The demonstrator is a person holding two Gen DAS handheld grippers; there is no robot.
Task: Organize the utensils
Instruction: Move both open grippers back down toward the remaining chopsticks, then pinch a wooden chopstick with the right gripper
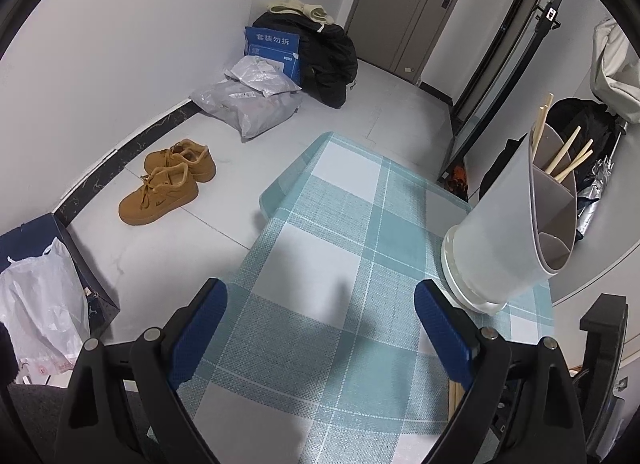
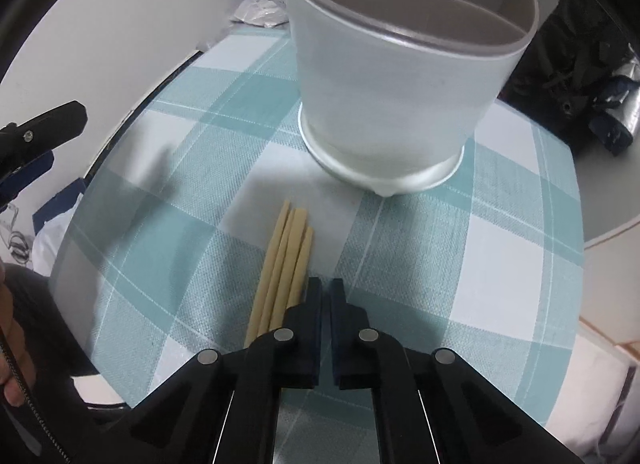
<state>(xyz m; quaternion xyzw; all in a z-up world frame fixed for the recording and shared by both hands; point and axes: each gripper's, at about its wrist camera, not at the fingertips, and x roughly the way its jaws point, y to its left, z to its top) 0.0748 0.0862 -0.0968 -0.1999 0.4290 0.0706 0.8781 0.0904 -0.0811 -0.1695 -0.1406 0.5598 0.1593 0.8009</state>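
A grey-white utensil holder (image 1: pixel 516 224) with divided compartments stands at the right of the round table, on the teal checked tablecloth (image 1: pixel 320 204). Several wooden chopsticks (image 1: pixel 568 160) stick up from its far compartment. My left gripper (image 1: pixel 320 304) hangs open above bare cloth, nothing between its blue pads. In the right wrist view the holder (image 2: pixel 400 84) stands just ahead. Three loose chopsticks (image 2: pixel 288 256) lie on the cloth, running under the left finger of my right gripper (image 2: pixel 326 288). Its jaws are shut with only a thin slit, and I see nothing in it.
The table edge (image 2: pixel 100 168) curves close on the left, with my left gripper's finger (image 2: pixel 48 120) beyond it. On the floor lie tan shoes (image 1: pixel 168 180), grey parcels (image 1: pixel 248 104), a black bag (image 1: pixel 320 56) and a white plastic bag (image 1: pixel 40 304). A hand (image 2: pixel 12 344) shows at lower left.
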